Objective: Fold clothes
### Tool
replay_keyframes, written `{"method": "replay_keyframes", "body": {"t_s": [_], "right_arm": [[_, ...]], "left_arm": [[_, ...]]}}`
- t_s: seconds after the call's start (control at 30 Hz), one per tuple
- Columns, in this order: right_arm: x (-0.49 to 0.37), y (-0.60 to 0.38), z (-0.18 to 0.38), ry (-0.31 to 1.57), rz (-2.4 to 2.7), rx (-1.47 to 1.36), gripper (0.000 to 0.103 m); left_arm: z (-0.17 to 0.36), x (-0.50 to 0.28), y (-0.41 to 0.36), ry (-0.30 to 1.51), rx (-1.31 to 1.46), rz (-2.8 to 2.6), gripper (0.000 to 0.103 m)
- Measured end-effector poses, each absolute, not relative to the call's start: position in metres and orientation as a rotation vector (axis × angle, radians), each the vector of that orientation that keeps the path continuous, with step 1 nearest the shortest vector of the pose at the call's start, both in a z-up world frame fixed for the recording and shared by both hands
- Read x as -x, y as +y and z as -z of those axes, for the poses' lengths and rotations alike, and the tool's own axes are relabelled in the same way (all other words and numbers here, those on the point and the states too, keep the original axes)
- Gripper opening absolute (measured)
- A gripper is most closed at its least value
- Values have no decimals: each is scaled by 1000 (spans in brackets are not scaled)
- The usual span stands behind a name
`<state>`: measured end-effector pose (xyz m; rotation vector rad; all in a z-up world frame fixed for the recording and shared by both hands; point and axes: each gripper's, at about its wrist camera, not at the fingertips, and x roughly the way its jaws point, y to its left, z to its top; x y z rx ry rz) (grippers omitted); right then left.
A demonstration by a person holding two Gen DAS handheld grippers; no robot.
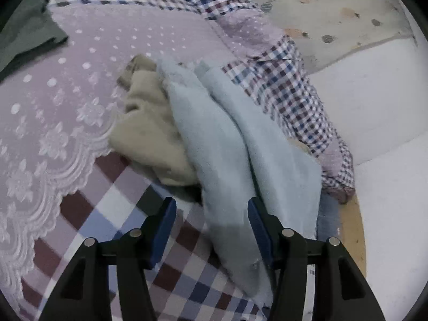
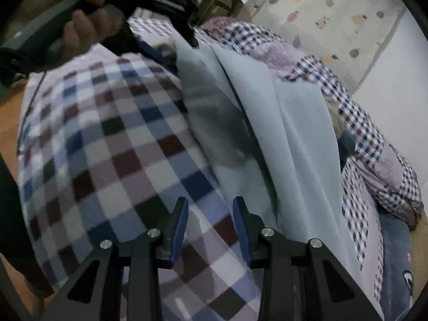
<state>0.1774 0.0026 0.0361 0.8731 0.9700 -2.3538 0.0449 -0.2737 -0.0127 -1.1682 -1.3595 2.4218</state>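
Blue cloth (image 1: 235, 144) lies between the open left tool (image 1: 211, 214) fingers.

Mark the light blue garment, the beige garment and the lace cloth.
light blue garment (image 1: 235, 144): left wrist view, middle of its long folded body.
beige garment (image 1: 149, 133): left wrist view, bunched middle, left of the blue one.
lace cloth (image 1: 53, 123): left wrist view, floral part near its scalloped edge.
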Motion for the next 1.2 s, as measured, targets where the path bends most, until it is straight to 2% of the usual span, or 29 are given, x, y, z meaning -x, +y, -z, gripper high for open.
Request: {"method": "replay_keyframes", "body": {"t_s": [0.07,0.17,0.23,0.27,0.4,0.43,0.47,0.5,0.57,0.73,0.8,0.9,1.03,1.1,1.13,1.2], "right_arm": [[-171,5,-33,1006,2380,-884,37],[-166,9,-30,1022,2387,-881,40],[-165,10,-28,1040,2385,-872,40],[-167,9,-26,1076,2378,-850,40],[-161,12,-26,1145,2407,-842,38],[-157,15,-28,1134,2428,-863,34],[-152,18,-29,1122,2450,-884,29],[-148,21,-30,1102,2466,-911,16],[-142,26,-32,1058,2469,-961,2],[-163,36,-71,1029,2505,-837,1],[-173,46,-92,1012,2523,-783,0],[-188,59,-117,999,2555,-720,0],[-208,73,-135,981,2559,-702,1],[-212,75,-128,993,2510,-747,1],[-213,75,-122,1006,2482,-775,1],[-214,74,-109,1030,2425,-831,1]], "left_arm": [[9,-33,-273,-1361,1100,-2359,52],[-4,-20,-265,-1281,1079,-2357,25],[-12,-20,-264,-1272,1049,-2352,19],[-15,-19,-265,-1272,1034,-2353,10],[-14,-15,-274,-1271,1061,-2365,9],[-10,-11,-276,-1283,1079,-2360,9],[-6,-8,-279,-1296,1098,-2357,11],[-1,-5,-282,-1310,1118,-2356,15],[9,1,-289,-1353,1141,-2355,20],[19,0,-321,-1594,988,-2308,19],[6,-10,-332,-1616,859,-2332,6],[-24,-25,-328,-1554,742,-2332,2],[-104,-89,-312,-1332,430,-2460,2],[-121,-122,-304,-1209,326,-2535,2],[-110,-125,-301,-1192,381,-2577,3],[-61,-113,-307,-1285,705,-2622,2]]}}
